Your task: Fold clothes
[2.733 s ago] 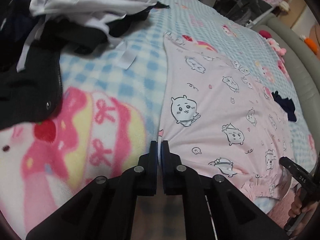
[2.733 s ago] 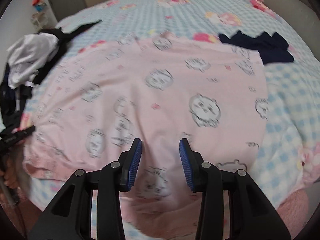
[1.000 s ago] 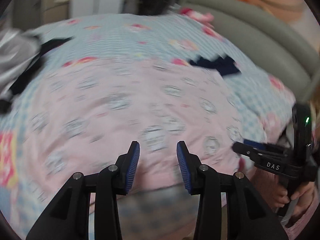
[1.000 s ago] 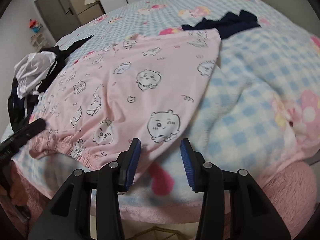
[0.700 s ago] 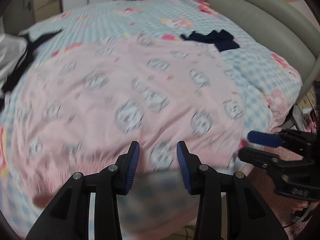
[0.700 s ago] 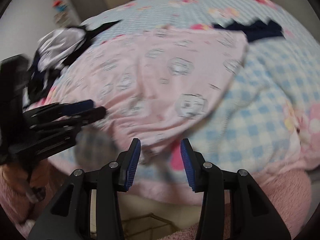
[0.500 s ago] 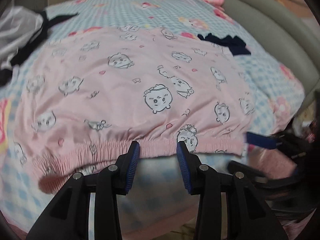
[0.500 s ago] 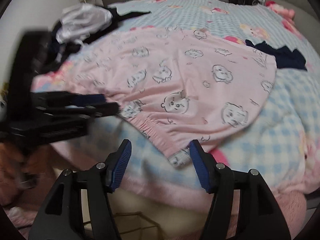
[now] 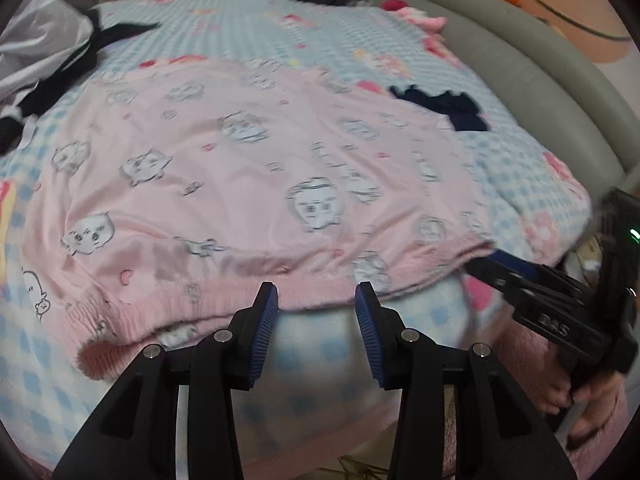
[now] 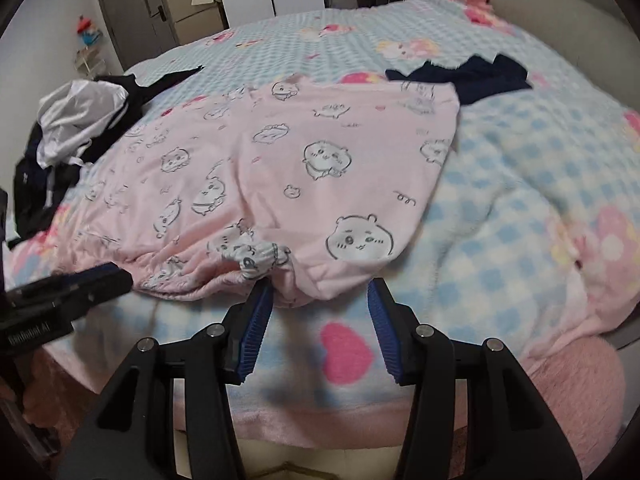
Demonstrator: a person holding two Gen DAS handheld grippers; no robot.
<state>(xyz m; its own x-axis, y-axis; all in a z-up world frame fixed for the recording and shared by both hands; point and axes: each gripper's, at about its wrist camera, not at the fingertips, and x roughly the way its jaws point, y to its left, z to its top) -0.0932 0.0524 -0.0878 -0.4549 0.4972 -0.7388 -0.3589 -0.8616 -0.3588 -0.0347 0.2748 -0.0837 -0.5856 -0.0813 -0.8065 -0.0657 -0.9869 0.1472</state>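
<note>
- Garment: a pink cartoon-print garment (image 9: 256, 168) lies spread, wide and mostly flat, on the blue-checked blanket (image 10: 520, 208), with its gathered elastic hem (image 9: 320, 292) along the near edge of the bed.
- Left gripper (image 9: 316, 312): tongs spread, nothing between them, tips just short of the hem.
- Right gripper (image 10: 320, 312): tongs spread and holding nothing. Its left tip touches or nearly touches the bunched near corner (image 10: 260, 260), where the hem has rolled to show its pale inner side.
- Risk: a bite at that bunched corner could catch one layer only, or take blanket pile with it, and the fold would then drag skewed.
- Risk: the hem sits at the bed edge, so a pull toward the person could slide the garment off.
- Risk: the dark blue cloth (image 10: 480, 76) touches the far corner and may be carried along. The black-and-white clothes pile (image 10: 76, 128) crowds the left side.
- Writing: the right gripper's body, seen from the left wrist camera, bears what looks like "DAS" (image 9: 554, 322). The left gripper's label (image 10: 28, 336) is too blurred to read.
- Stage: one spread garment fits a fold about to begin or one reopened for correction.
</note>
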